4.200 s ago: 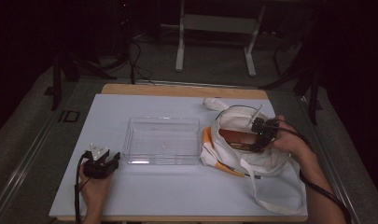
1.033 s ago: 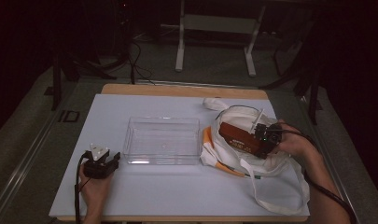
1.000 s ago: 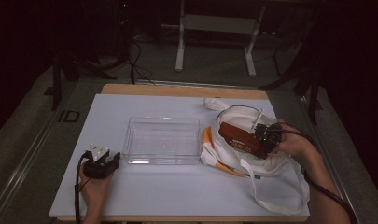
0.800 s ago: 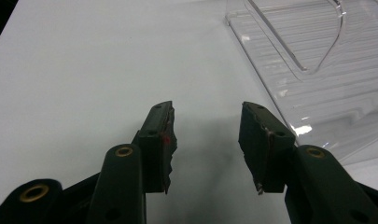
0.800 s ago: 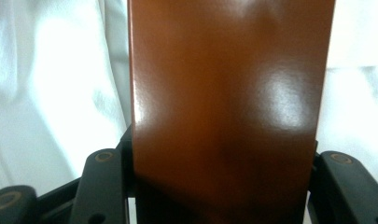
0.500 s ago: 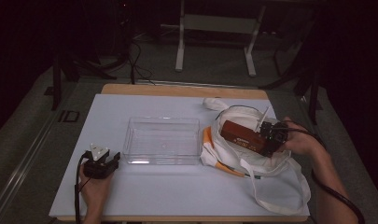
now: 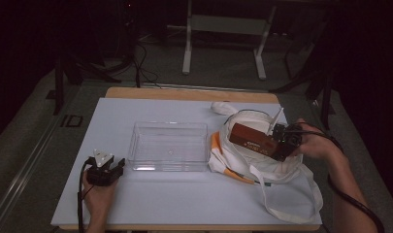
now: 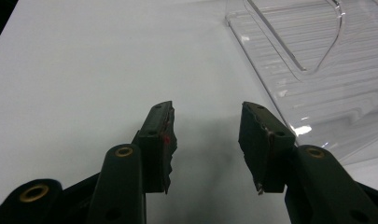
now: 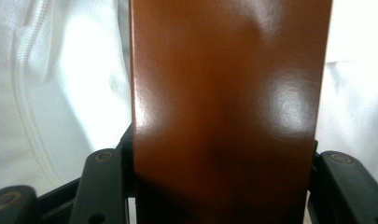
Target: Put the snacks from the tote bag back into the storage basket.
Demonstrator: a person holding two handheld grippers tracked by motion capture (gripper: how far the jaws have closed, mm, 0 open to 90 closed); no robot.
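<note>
A glossy brown box (image 7: pixel 251 139) hangs over the mouth of a white cloth bag (image 7: pixel 262 165) at the table's right. My right gripper (image 7: pixel 281 143) is shut on the box's near end. In the right gripper view the brown box (image 9: pixel 226 107) stands between both jaws, with white bag cloth (image 9: pixel 60 93) behind it. My left gripper (image 7: pixel 105 170) rests open on the white table cover at the front left. Its jaws stand apart in the left gripper view (image 8: pixel 206 144) with nothing between them.
A clear plastic tray (image 7: pixel 169 145) sits empty in the middle of the white cover (image 7: pixel 184 194); its corner (image 8: pixel 317 70) lies just right of my left gripper. The bag's long straps (image 7: pixel 301 204) trail toward the front right edge. Dark floor and table legs lie beyond.
The right gripper has lifted the brown box up out of the bag and drawn it slightly right. The left gripper has stayed still.
</note>
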